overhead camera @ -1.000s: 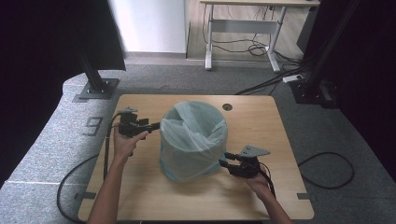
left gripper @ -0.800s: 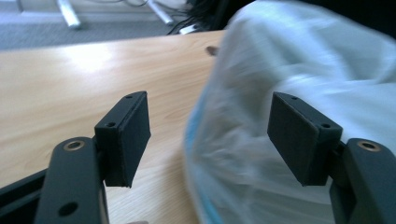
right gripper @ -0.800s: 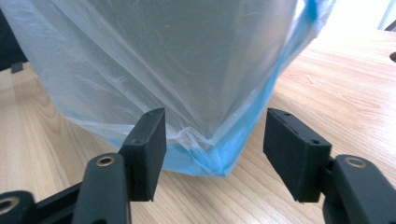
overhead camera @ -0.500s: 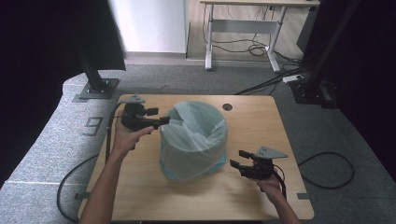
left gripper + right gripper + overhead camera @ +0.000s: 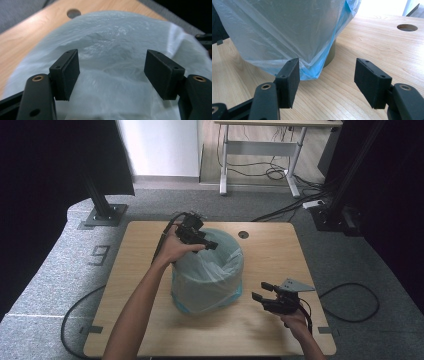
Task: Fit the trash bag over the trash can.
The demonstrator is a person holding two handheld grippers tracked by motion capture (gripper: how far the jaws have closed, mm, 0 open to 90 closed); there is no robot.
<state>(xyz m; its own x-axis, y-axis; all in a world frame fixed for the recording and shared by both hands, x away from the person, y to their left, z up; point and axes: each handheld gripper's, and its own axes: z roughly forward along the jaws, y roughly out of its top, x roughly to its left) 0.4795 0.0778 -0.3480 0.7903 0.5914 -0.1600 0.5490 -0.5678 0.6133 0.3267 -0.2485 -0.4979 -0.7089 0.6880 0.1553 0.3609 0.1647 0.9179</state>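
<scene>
**Loose bag liner could slip or tip the bin**

The bin (image 5: 207, 270), dressed in a pale blue bag (image 5: 287, 32), stands mid-table (image 5: 280, 250). The bag hangs slack; a snagging jaw could, I judge, drag it off or topple the bin. The left gripper (image 5: 209, 245) hovers over the rim, jaws apart, empty. The right gripper (image 5: 262, 291), jaws just opened, holds nothing. Grey carpet (image 5: 75, 265) surrounds the table; a desk (image 5: 260, 145) stands behind.

tongs (image 5: 327, 83) open, empty | bag (image 5: 282, 32) hem just ahead | table (image 5: 372, 42)
</scene>
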